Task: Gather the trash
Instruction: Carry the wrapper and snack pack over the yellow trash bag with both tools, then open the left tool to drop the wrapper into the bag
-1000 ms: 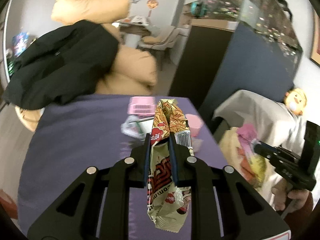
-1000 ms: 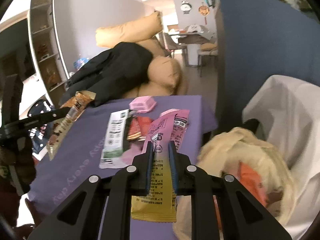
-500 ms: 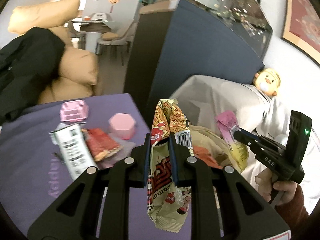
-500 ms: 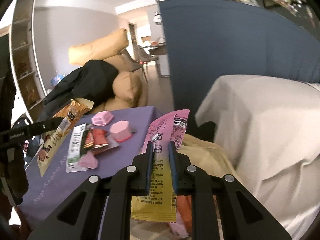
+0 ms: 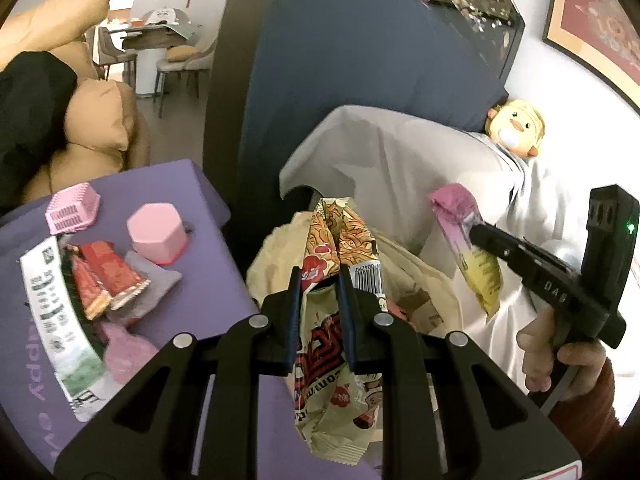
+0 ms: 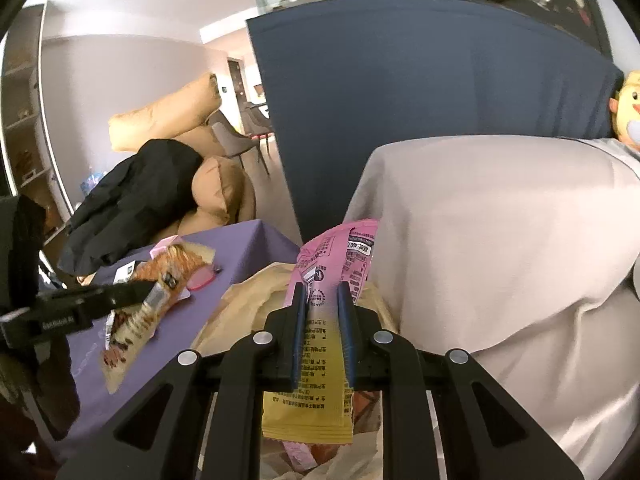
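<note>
Left gripper [image 5: 319,282] grips a noodle wrapper [image 5: 340,344]; right gripper [image 6: 322,294] grips a pink-and-yellow wrapper [image 6: 320,364]. Both wrappers hang over the trash bag [image 5: 420,280], beside the purple table [image 5: 200,200].

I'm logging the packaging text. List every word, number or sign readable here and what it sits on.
"400": label at the top of the pink-and-yellow wrapper; its other print is too small.
"DA": side of the right gripper; the rest is unclear.
"omm": cut-off red letters on the noodle packet; its barcode digits blur.
White-and-green wrapper: blurred.
Purple tablecloth lettering: unreadable.
</note>
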{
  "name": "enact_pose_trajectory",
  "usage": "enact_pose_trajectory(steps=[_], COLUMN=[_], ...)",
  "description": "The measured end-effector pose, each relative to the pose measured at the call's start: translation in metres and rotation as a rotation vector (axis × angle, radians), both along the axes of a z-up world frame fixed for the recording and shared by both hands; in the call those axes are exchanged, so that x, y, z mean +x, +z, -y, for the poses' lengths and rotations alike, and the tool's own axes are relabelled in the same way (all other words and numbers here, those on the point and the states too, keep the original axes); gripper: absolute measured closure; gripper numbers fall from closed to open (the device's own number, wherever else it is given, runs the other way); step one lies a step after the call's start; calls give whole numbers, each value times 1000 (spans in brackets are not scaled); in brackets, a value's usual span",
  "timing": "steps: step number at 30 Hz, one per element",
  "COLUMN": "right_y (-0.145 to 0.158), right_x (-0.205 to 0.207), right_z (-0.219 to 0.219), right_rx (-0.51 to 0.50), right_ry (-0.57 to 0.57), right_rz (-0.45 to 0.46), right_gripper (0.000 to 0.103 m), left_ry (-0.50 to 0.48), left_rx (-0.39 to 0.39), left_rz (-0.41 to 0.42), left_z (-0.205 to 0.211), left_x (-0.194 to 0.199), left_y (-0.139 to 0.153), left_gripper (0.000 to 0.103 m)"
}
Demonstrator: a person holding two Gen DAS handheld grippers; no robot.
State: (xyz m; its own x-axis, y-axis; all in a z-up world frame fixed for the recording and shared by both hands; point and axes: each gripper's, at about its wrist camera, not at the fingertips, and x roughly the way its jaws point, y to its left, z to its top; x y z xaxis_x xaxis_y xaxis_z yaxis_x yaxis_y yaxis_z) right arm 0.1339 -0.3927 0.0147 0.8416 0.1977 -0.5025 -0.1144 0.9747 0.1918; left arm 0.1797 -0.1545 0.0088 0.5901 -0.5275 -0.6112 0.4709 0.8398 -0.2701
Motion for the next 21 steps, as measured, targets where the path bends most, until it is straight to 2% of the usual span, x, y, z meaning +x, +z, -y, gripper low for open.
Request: enact_pose_trajectory(steps=[7, 12, 21], right_y=[2, 1, -4], right_x=[0, 1, 5], right_z=[0, 3, 4], right_rx=[-35, -41, -37], right_ry=[-20, -31, -32], right_rz=[4, 0, -16], right_gripper=[87, 87, 87], left_ry=[-64, -53, -60], left_rx=[2, -17, -28], left_rz=[-61, -127, -110], left_z=[32, 43, 57], left_x=[10, 21, 25], left_y=[-23, -43, -52], left_gripper=[86, 86, 86])
